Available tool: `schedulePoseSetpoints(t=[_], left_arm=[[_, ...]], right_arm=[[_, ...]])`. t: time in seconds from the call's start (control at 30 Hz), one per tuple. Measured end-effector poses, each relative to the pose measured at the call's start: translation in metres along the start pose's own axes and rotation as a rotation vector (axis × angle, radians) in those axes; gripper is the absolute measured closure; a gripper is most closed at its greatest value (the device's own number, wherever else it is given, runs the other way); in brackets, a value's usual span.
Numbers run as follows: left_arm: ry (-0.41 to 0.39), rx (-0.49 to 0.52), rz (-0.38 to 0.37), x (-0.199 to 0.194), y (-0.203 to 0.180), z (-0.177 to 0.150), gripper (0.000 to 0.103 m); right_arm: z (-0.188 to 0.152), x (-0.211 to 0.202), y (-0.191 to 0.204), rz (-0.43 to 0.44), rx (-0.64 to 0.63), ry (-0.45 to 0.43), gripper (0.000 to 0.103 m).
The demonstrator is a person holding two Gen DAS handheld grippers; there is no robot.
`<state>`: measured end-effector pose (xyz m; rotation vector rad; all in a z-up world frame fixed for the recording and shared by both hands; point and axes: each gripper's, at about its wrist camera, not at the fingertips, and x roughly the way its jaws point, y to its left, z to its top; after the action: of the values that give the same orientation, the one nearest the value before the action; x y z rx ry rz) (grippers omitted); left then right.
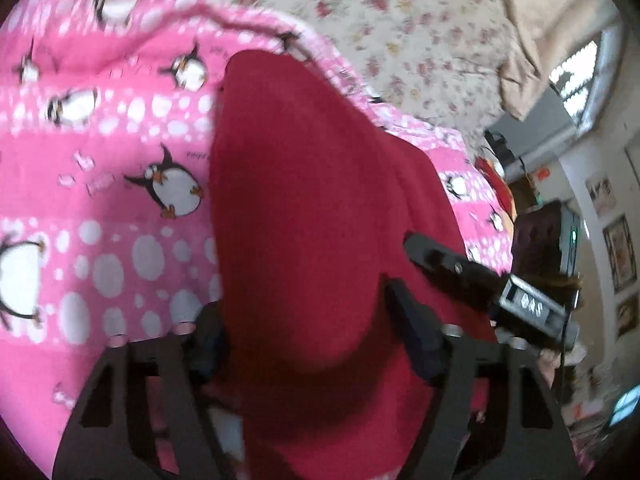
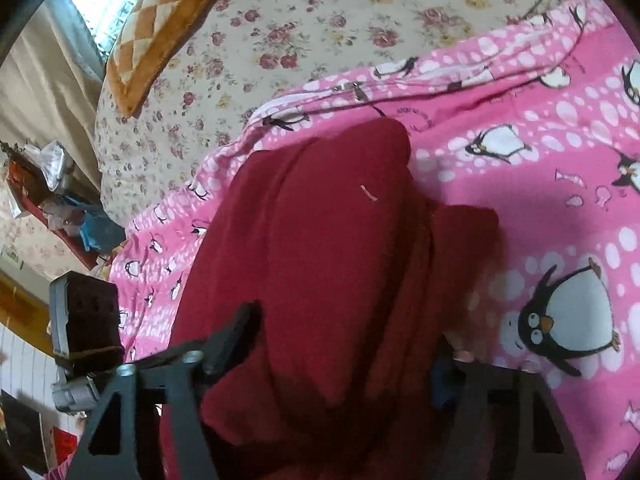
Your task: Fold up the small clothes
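Note:
A dark red knit garment [image 1: 304, 208] lies on a pink penguin-print blanket [image 1: 100, 152]. In the left wrist view a fold of it fills the space between my left gripper's [image 1: 308, 344] fingers, which look closed on it. The right gripper [image 1: 472, 276] shows at the garment's right edge there. In the right wrist view the same red garment [image 2: 332, 248] bunches between my right gripper's [image 2: 344, 344] fingers, which look closed on the cloth. The left gripper's body [image 2: 88, 316] shows at the left. The fingertips are hidden by fabric in both views.
The pink blanket [image 2: 540, 184] lies over a floral bedsheet [image 2: 280, 40]. An orange checked cushion [image 2: 160, 28] lies at the bed's far left corner. Beyond the bed edge are cluttered furniture [image 2: 48, 200], curtains, a window [image 1: 580, 76] and pictures on a wall [image 1: 620, 252].

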<state>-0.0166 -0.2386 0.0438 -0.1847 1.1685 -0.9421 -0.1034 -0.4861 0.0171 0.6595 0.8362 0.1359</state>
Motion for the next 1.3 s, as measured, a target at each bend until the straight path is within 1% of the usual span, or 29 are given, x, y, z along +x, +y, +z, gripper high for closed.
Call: schedulePoseSetpoints(t=[0.03, 0.07, 0.13, 0.23, 0.33, 0.4, 0.43, 0.5, 0.53, 0.57, 0.6, 0.63, 0.7, 0.8, 0.9, 0.93, 0.97, 1.03, 1.07, 1.1, 1.13, 1.2, 1.27, 1.3], left_arm=[[-0.002, 0.021, 0.002, -0.008, -0.004, -0.002, 0.043], [-0.009, 0.038, -0.003, -0.02, -0.009, -0.006, 0.043], [-0.018, 0.052, -0.018, -0.041, -0.013, -0.015, 0.043], [-0.038, 0.07, -0.015, -0.083, -0.018, -0.037, 0.043], [-0.058, 0.034, -0.001, -0.116, -0.011, -0.066, 0.043], [-0.042, -0.003, 0.03, -0.123, -0.001, -0.088, 0.043], [-0.026, -0.018, 0.062, -0.12, 0.005, -0.098, 0.043], [0.013, -0.054, 0.139, -0.109, 0.018, -0.115, 0.043], [0.018, -0.065, 0.162, -0.105, 0.022, -0.121, 0.038], [-0.003, -0.066, 0.174, -0.106, 0.021, -0.125, 0.037], [-0.024, -0.06, 0.186, -0.109, 0.018, -0.127, 0.033], [-0.039, -0.046, 0.2, -0.113, 0.013, -0.128, 0.033], [-0.059, -0.009, 0.242, -0.117, 0.005, -0.129, 0.033], [-0.09, 0.044, 0.34, -0.122, -0.007, -0.133, 0.033], [-0.11, 0.036, 0.384, -0.125, -0.007, -0.139, 0.033], [-0.112, 0.029, 0.389, -0.125, -0.006, -0.138, 0.033], [-0.117, 0.021, 0.398, -0.127, -0.006, -0.141, 0.033], [-0.13, 0.013, 0.421, -0.129, -0.007, -0.143, 0.033], [-0.135, 0.012, 0.436, -0.131, -0.008, -0.144, 0.033], [-0.14, 0.014, 0.446, -0.134, -0.01, -0.148, 0.033], [-0.144, 0.016, 0.453, -0.135, -0.012, -0.149, 0.033], [-0.156, 0.023, 0.463, -0.138, -0.016, -0.152, 0.033], [-0.173, 0.031, 0.479, -0.142, -0.02, -0.155, 0.033], [-0.18, 0.035, 0.487, -0.143, -0.021, -0.156, 0.033]], right_arm=[[0.0, -0.003, 0.002, 0.0, -0.001, -0.006, 0.046], [0.0, -0.009, 0.006, 0.014, -0.004, -0.009, 0.049], [-0.003, -0.018, 0.016, 0.048, -0.002, -0.009, 0.05], [-0.013, -0.029, 0.038, 0.109, -0.023, 0.016, 0.05], [-0.035, -0.032, 0.064, 0.162, -0.058, 0.061, 0.05], [-0.053, -0.027, 0.074, 0.187, -0.071, 0.107, 0.05], [-0.061, -0.02, 0.078, 0.185, -0.079, 0.133, 0.05], [-0.075, -0.005, 0.081, 0.133, -0.103, 0.187, 0.042], [-0.082, 0.003, 0.079, 0.075, -0.106, 0.217, 0.039], [-0.086, 0.004, 0.078, 0.061, -0.11, 0.225, 0.037], [-0.087, 0.002, 0.078, 0.06, -0.115, 0.222, 0.037], [-0.088, -0.005, 0.079, 0.043, -0.126, 0.215, 0.037], [-0.089, -0.024, 0.085, -0.006, -0.168, 0.186, 0.037], [-0.092, -0.055, 0.095, -0.074, -0.246, 0.124, 0.037], [-0.097, -0.079, 0.118, -0.117, -0.342, 0.038, 0.037], [-0.1, -0.084, 0.126, -0.118, -0.37, 0.013, 0.037], [-0.104, -0.087, 0.135, -0.108, -0.395, -0.007, 0.042], [-0.114, -0.087, 0.149, -0.082, -0.443, -0.014, 0.048], [-0.116, -0.083, 0.154, -0.084, -0.467, -0.011, 0.05], [-0.121, -0.077, 0.159, -0.102, -0.506, -0.002, 0.051], [-0.126, -0.069, 0.16, -0.136, -0.536, 0.017, 0.054], [-0.136, -0.053, 0.156, -0.229, -0.576, 0.048, 0.055], [-0.144, -0.039, 0.142, -0.266, -0.557, 0.1, 0.057], [-0.146, -0.037, 0.134, -0.257, -0.53, 0.108, 0.057]])
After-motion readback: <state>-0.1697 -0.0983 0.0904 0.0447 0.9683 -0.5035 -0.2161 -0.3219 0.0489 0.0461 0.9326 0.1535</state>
